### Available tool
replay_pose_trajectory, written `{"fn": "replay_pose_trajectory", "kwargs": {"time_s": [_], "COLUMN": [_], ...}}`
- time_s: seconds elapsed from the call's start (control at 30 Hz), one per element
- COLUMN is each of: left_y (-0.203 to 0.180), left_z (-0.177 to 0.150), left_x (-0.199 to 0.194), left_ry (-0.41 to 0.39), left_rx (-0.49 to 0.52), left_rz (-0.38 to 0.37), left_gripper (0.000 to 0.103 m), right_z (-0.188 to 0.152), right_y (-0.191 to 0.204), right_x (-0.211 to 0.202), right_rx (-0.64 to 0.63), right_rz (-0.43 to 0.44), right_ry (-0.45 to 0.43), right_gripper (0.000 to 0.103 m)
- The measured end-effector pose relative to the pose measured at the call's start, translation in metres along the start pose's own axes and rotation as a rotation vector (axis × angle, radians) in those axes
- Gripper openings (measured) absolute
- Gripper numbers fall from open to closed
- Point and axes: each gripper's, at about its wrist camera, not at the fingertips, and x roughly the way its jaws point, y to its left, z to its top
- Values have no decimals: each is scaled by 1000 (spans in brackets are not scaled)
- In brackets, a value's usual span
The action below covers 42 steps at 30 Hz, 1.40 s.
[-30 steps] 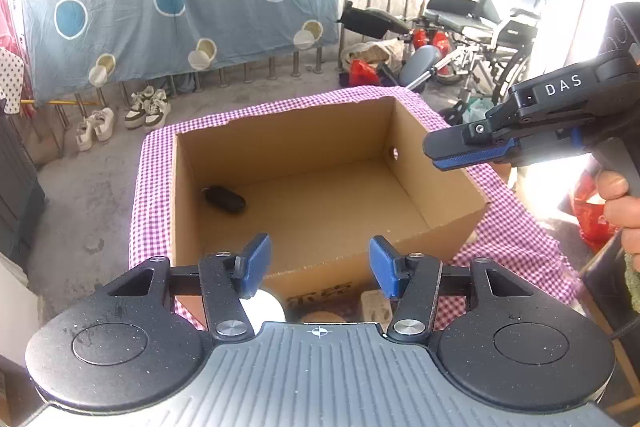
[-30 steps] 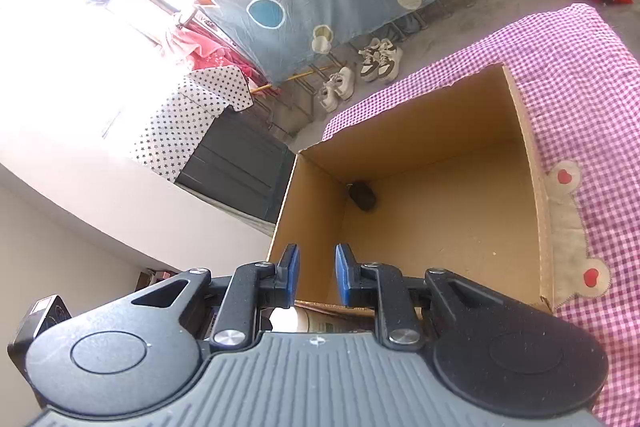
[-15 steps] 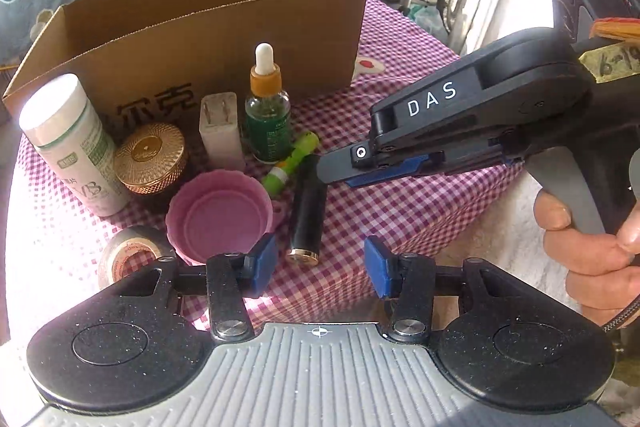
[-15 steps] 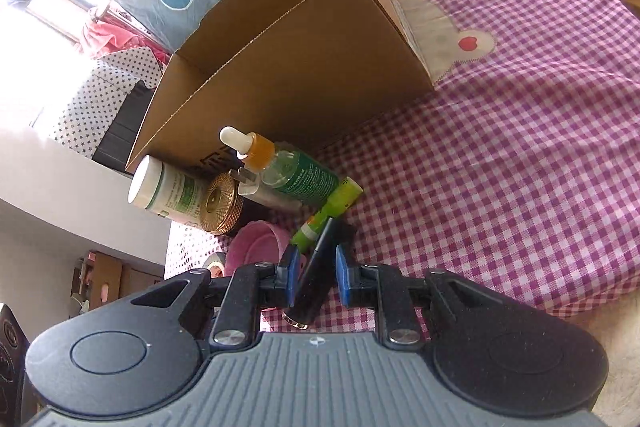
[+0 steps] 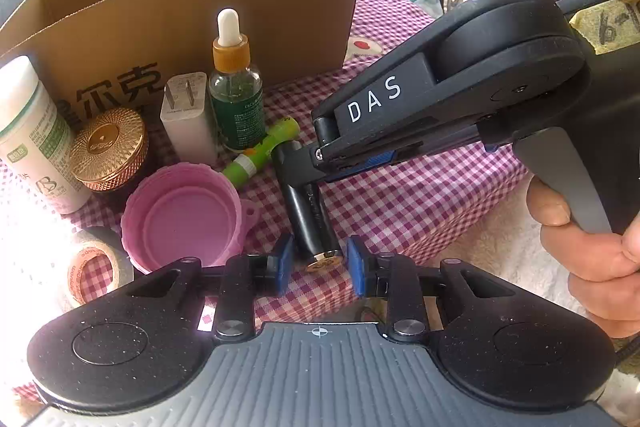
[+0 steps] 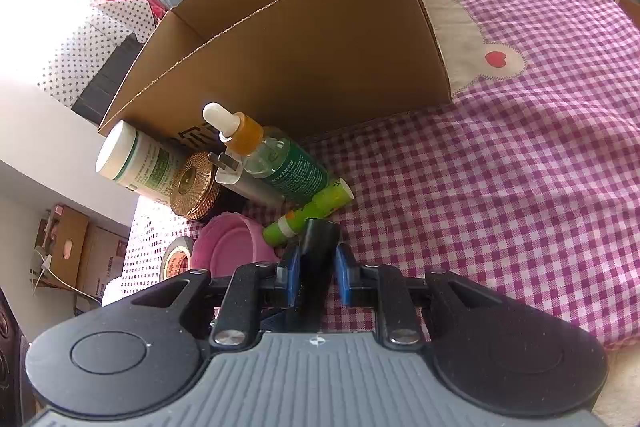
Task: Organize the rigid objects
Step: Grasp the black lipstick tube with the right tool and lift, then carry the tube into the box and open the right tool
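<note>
A black tube (image 5: 310, 211) with a gold end lies on the purple checked cloth (image 5: 400, 195) in front of the cardboard box (image 5: 200, 7). My left gripper (image 5: 320, 261) straddles the gold end; its jaws are closing, and a thin gap still shows beside the tube. My right gripper (image 5: 320, 155) comes in from the right, held by a person's hand (image 5: 592, 255). In the right wrist view the right gripper (image 6: 318, 275) has its blue pads against the other end of the black tube (image 6: 320, 239).
Left of the tube stand a dropper bottle (image 5: 236, 99), a white charger (image 5: 186, 115), a gold-lidded jar (image 5: 108, 147) and a white bottle (image 5: 32, 139). A green tube (image 5: 260, 155), a pink lid (image 5: 184, 219) and a tape roll (image 5: 96, 267) lie nearby. The table edge runs along the right.
Both grippers came down from above the open box to the items in front of it. The left jaws narrowed around the tube's gold end. The right jaws slid over its other end.
</note>
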Motion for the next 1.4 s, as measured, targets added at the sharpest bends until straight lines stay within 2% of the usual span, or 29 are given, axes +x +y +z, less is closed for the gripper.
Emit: {"fn": "replay_pose_trajectory", "kwargs": {"time_s": [0.23,0.37,0.77,1.1,1.4], "left_y": [1,6,14,-1,-6], "left_z": [12,15,6,5,21], "left_x": [6,7,-3,-34,-79], "left_ry": [-14,-32,-73,-145,-289], "left_rx": [16,-3,-10,23,56], "left_rz": [13,-11,-46,-50,25], "left_gripper": [29,30,31,31,31], "right_z": [8,11,9,-4,9], "right_y": [2,6,-11,-8,35], "right_x": [5,8,7,-34,-77], "right_rx": [-39,-65,29,43,-53], "right_rz": [-6,-23,37,59,105], "right_ry": [50,62,35,-68,-199], "right_gripper": [22,26,25,24,25]}}
